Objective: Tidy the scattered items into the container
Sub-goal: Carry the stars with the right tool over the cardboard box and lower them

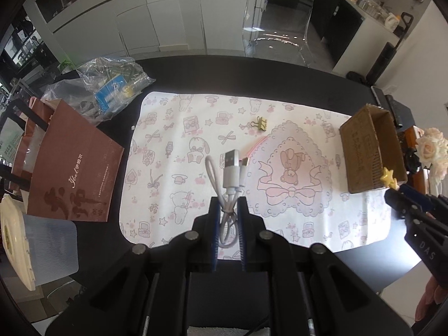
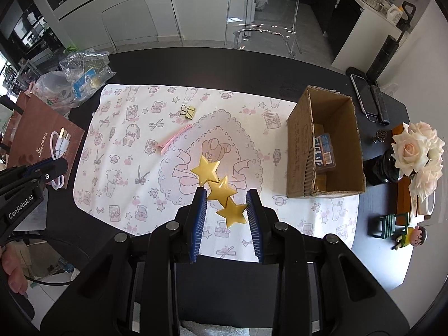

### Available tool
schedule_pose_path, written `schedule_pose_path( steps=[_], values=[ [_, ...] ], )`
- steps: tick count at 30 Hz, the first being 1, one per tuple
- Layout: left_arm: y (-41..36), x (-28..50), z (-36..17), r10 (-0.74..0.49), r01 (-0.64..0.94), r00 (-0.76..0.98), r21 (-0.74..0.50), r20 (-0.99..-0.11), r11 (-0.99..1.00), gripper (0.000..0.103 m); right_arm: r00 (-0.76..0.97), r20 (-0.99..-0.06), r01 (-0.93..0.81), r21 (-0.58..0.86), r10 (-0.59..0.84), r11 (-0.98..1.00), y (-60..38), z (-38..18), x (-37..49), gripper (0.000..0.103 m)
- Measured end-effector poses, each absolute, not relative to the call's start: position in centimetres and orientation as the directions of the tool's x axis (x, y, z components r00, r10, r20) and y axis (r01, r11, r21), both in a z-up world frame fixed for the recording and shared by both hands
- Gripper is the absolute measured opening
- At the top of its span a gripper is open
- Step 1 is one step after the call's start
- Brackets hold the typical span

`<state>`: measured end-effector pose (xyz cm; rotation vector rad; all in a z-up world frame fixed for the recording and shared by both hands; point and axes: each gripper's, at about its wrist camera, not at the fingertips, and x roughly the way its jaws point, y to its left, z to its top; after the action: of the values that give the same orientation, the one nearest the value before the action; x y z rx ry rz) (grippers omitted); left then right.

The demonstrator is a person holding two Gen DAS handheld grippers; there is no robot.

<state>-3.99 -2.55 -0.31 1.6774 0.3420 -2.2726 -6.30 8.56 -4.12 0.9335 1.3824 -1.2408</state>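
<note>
Left of the cardboard box [image 2: 326, 151], the left gripper [image 1: 229, 210] pinches a white USB cable [image 1: 228, 179] above the printed cloth [image 2: 134, 168]. Nearer the box, the right gripper [image 2: 226, 204] clamps a yellow star clip [image 2: 221, 189]; a gold binder clip [image 2: 188, 111] and pink hair clip [image 2: 173, 139] lie on the cloth.

The left gripper [image 1: 229, 210] is held above the table, its two blue-padded fingers [image 1: 215, 224] drawn in close and pinching a coiled white USB cable [image 1: 228, 184] that rises out beyond the tips; the right gripper [image 2: 226, 198] is also raised, its fingers [image 2: 199, 218] set wider, with a yellow three-star hair clip [image 2: 221, 189] clamped between the pads; a bare hand [image 2: 12, 271] shows behind the left gripper's handle.
</note>
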Motion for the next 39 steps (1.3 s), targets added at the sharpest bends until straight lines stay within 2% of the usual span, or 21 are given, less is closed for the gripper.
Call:
schedule_pose_path(
  steps=[17,39],
  values=[
    [-1.2,-1.2,2.1,-0.09,0.391,-0.293,-0.033,-0.952,-0.92,0.012,-0.17,-0.979,0.976,-0.183,-0.114,0.121,7.4,2.4,-11.2,0.03],
    [2.0,-5.8,1.8,-0.065,0.324,-0.294,-0.036,-0.954,-0.945,0.012,-0.188,-0.977,0.979,-0.195,-0.105,0.061,5.9,1.7,-14.5,0.03]
  ],
)
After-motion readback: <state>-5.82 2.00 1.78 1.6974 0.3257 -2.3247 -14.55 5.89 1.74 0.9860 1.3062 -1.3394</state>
